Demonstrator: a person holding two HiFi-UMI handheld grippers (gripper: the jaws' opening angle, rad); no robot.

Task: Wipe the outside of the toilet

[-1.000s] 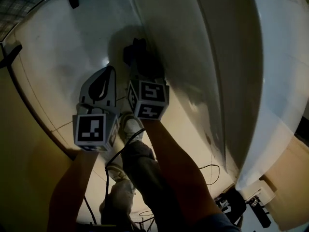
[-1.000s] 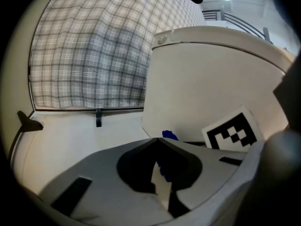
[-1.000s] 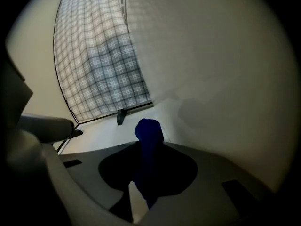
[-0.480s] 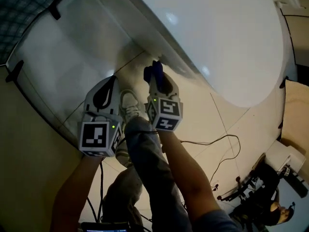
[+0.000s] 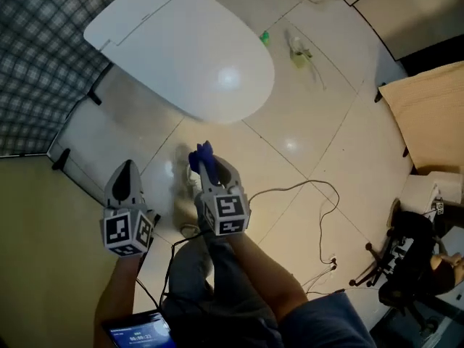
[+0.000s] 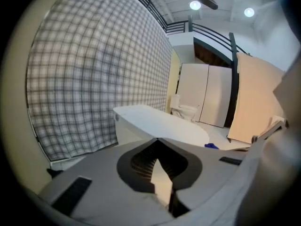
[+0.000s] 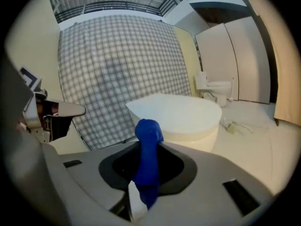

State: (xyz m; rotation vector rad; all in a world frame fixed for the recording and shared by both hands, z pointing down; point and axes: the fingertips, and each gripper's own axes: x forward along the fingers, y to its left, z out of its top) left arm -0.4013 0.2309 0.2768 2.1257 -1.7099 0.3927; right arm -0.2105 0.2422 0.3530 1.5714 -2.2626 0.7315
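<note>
a blue cloth [image 7: 147, 154] is pinched upright in the right gripper [image 5: 206, 164], probably to serve as the wiping pad. the left gripper [image 5: 125, 176] is pressed together on nothing, at its 9 o'clock. the toilet [image 5: 181, 49], lid down, stands apart at 12 o'clock, untouched.

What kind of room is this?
Probably a bathroom, maybe a practice one: a white toilet with its lid down, a pale tiled floor, a checked curtain beside it, and a second toilet farther back.
</note>
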